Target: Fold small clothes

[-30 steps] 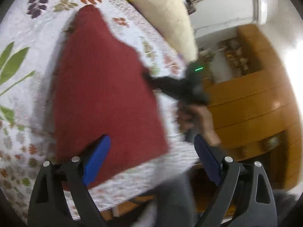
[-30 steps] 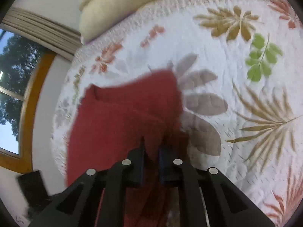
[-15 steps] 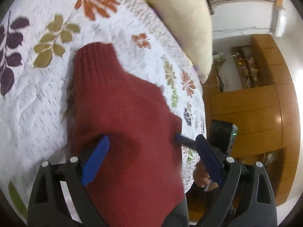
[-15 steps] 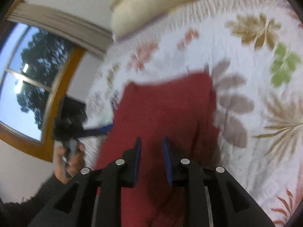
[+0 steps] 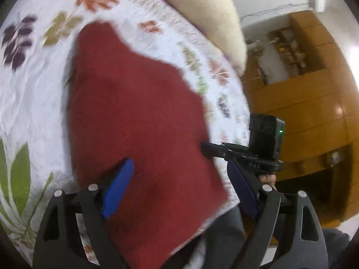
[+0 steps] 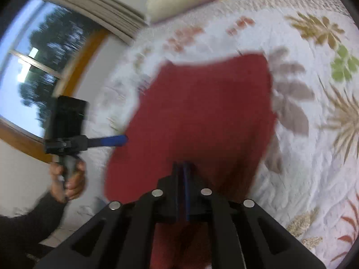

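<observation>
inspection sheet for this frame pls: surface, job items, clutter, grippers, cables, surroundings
Surface: bed with white floral quilt, wrinkled.
Job's things: one red knit garment lying on the quilt, near end hanging over the bed edge.
Clutter: cream pillow at the head of the bed; nothing else seen.
Grippers: left gripper open above the garment; right gripper shut on the garment's near edge.
Cables: thin wire on the wall.
Surroundings: wooden cabinets with shelves; window with a curtain.
</observation>
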Motion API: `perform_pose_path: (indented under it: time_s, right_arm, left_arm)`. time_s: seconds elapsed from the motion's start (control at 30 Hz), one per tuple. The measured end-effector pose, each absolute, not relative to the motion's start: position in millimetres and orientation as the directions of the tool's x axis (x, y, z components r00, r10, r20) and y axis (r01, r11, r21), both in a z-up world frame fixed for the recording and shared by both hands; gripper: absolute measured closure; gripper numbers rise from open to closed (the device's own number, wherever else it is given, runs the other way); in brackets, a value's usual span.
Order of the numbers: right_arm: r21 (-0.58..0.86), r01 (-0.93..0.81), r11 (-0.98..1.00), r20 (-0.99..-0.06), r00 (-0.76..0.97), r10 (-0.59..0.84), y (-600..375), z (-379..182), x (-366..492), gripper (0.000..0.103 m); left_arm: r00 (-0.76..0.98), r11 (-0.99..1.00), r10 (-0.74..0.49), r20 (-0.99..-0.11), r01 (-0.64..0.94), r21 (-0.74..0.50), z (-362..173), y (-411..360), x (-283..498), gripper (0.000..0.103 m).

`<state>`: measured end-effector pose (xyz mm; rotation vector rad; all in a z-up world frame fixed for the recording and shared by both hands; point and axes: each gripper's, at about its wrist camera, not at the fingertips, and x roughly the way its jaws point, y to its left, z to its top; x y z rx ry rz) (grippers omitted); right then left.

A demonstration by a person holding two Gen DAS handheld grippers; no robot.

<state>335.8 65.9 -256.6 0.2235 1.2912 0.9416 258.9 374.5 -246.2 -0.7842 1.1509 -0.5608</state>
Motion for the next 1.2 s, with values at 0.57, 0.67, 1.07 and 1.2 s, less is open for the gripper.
perform_pose_path:
  time_s: [0.57, 0.67, 1.07, 1.2]
  right_arm:
    - [0.641, -0.420, 0.642, -0.707, 0.000, 0.707, 50, -263, 270, 0.103]
    - [0.640, -0.442, 0.628, -0.677, 0.060, 0.733, 44, -236, 254, 0.096]
    - [0.532, -0.411, 0.740, -0.754, 0.168, 0.635, 37, -227, 207, 0.030]
    - [0.380, -0.418, 0.825, -0.782, 0.332, 0.528, 32, -196, 154, 0.003]
  left_arm:
    - [0.273, 0.752, -0.644, -0.715, 0.054, -0.657, -236, 335, 197, 0.028]
    - [0.289, 0.725, -0.677, -0.677, 0.103, -0.681, -211, 329, 180, 0.021]
    - [0.391, 0.834, -0.505, -0.770, -0.008, -0.551, -206, 306, 128, 0.007]
    - [0.484, 0.955, -0.215, -0.848, -0.076, -0.286, -167, 297, 78, 0.003]
